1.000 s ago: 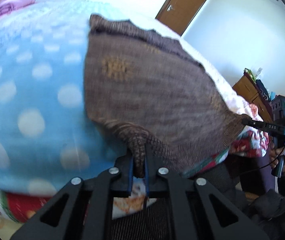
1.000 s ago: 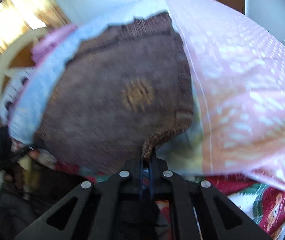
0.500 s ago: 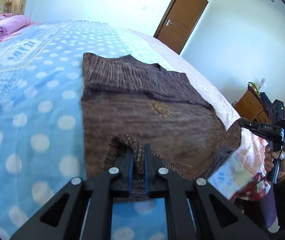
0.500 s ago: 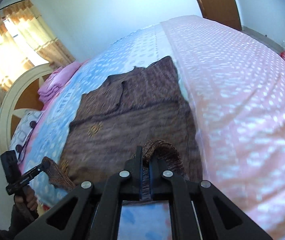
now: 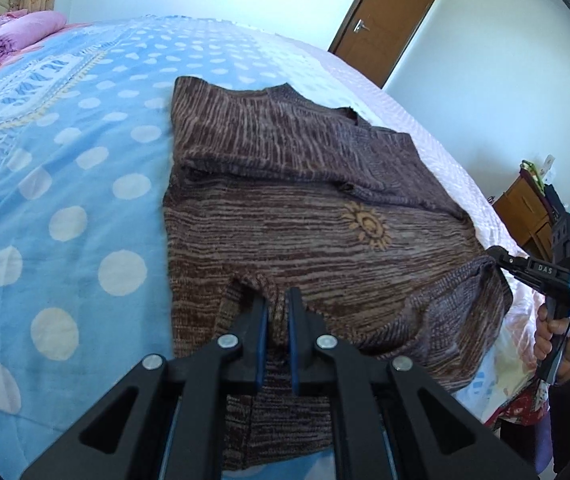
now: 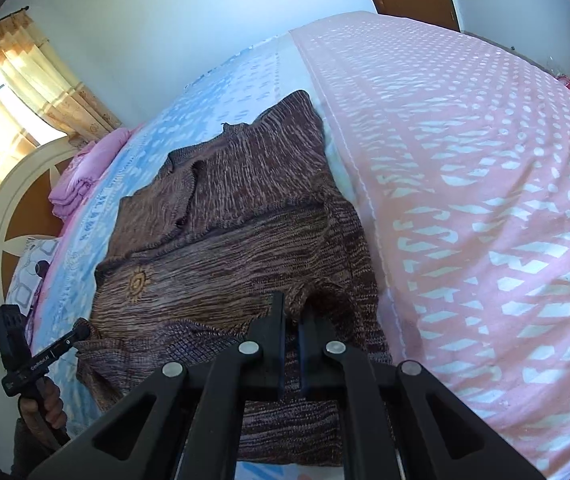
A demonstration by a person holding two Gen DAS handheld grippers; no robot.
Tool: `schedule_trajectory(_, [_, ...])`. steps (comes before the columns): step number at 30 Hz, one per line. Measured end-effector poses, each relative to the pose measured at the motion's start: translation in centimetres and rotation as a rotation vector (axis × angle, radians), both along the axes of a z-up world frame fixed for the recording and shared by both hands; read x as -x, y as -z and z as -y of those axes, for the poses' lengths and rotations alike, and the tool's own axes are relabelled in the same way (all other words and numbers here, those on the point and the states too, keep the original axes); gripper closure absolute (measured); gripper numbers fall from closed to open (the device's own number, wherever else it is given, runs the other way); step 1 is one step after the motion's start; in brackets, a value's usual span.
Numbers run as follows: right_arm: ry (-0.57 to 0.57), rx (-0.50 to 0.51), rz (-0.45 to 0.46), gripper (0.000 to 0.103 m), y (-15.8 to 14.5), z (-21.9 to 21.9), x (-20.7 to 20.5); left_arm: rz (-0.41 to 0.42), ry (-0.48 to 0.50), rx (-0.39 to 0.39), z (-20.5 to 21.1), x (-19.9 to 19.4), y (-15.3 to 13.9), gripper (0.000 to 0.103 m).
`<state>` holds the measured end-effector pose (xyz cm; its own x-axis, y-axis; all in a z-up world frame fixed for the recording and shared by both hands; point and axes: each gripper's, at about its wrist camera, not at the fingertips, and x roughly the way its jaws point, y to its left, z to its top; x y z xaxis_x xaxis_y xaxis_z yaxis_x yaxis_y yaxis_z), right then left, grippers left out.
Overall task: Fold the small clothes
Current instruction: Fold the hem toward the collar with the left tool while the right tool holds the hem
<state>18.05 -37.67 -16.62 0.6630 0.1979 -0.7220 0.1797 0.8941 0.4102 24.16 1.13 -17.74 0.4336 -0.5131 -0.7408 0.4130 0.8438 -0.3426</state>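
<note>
Pulled flat now, sweater [image 5: 305, 240] hem hidden behind both grippers' clamped fingers [image 5: 260, 320].

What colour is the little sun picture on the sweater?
The sun is golden yellow on the brown striped sweater, clearest in the left wrist view.

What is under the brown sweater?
The brown sweater lies on the bed cover, blue with white dots on one side, pink on the other. Its sleeves are folded on top. What lies directly beneath the sweater is hidden.
</note>
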Motion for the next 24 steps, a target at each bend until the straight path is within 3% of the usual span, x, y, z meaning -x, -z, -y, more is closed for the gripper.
schedule_trajectory(7, [0.019,-0.009,-0.024,0.099,1.2,0.4,-0.8,-0.008,-0.028,-0.062,0.7,-0.5,0.1,0.093])
schedule_trajectory(15, [0.012,0.082,-0.051,0.099,1.4,-0.4,-1.4,0.034,-0.064,-0.185,2.1,-0.5,-0.5,0.088])
schedule_trajectory(21, [0.034,0.068,-0.053,0.099,1.6,-0.3,-1.3,0.038,-0.066,-0.236,2.6,-0.8,-0.6,0.083])
schedule_trajectory(23, [0.037,0.071,-0.054,0.099,1.6,-0.4,-1.3,0.042,-0.06,-0.208,2.0,-0.7,-1.2,0.07])
schedule_trajectory(24, [0.038,0.073,-0.057,0.099,1.6,-0.4,-1.3,0.048,-0.061,-0.188,1.6,-0.6,-1.6,0.051])
